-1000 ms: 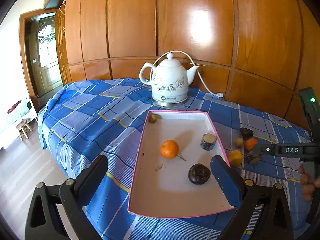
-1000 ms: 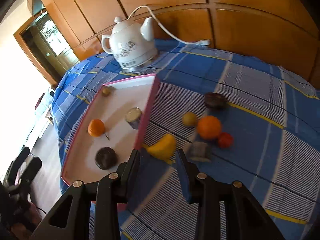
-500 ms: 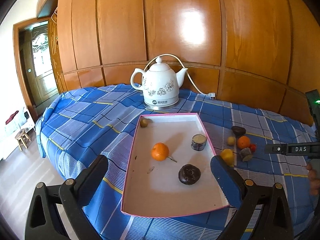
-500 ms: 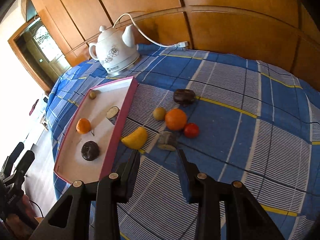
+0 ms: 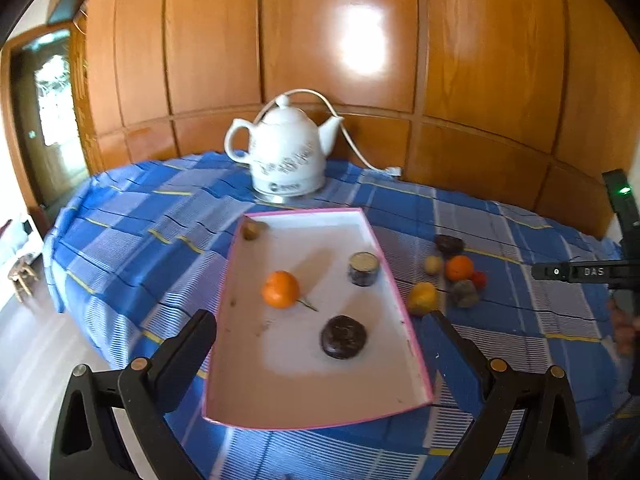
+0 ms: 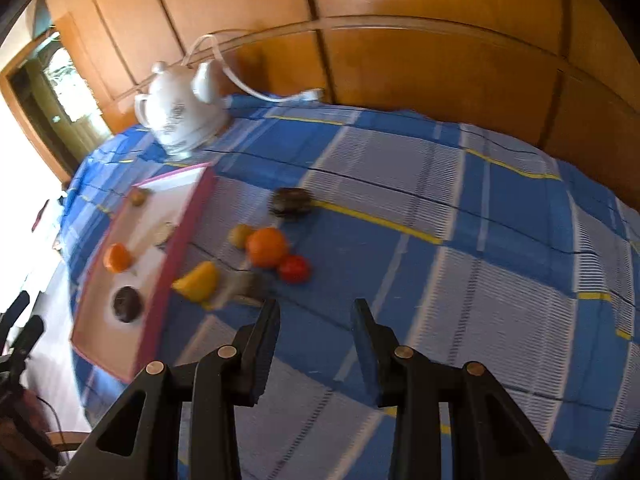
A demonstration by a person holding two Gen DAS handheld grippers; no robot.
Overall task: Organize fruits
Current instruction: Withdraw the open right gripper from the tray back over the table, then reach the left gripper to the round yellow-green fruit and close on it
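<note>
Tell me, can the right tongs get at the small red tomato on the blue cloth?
Probably yes. The right tongs stand open and empty, and the small red tomato lies just ahead with bare blue checked cloth between them.

Glossy wood wall panels (image 5: 344, 60); woven checked cloth (image 6: 460, 220); glazed white ceramic kettle (image 5: 286, 156).

Bare blue checked cloth (image 6: 460, 264) is left open right of the loose fruit cluster (image 6: 264, 256). Passage leftward is blocked by the pink-rimmed tray (image 5: 400, 304); the white kettle (image 5: 286, 156) and its cord (image 6: 256, 90) occupy the far edge.
</note>
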